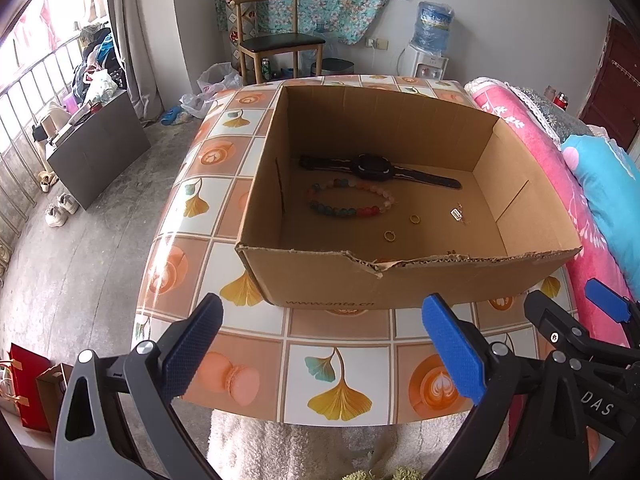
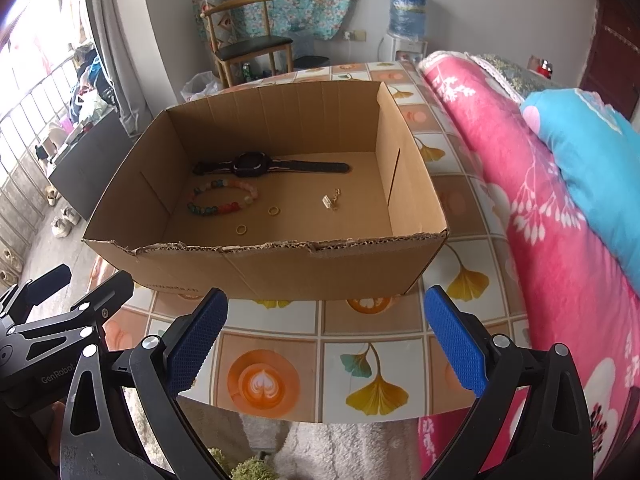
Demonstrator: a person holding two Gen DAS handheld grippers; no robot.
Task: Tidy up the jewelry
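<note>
Both sets of jaws are being held wide apart and empty: the left gripper (image 1: 322, 344) and the right gripper (image 2: 326, 340) are being kept low over the near edge of the desk (image 2: 360, 328), short of the cardboard box (image 1: 320, 276). The jewelry is lying on the box floor: a black watch (image 1: 374, 168) at the back, a bead bracelet (image 1: 348, 200) in front of it, two gold rings (image 1: 390, 235) (image 1: 415, 219) nearer the front wall, and a small gold charm (image 1: 457, 213) to their right. The rings and charm are judged likely to slip from the broad pads, being thin and flat. The torn front wall of the box is standing in the way of any reach. A pink quilt (image 2: 540, 208) is crowding the desk's right side.
</note>
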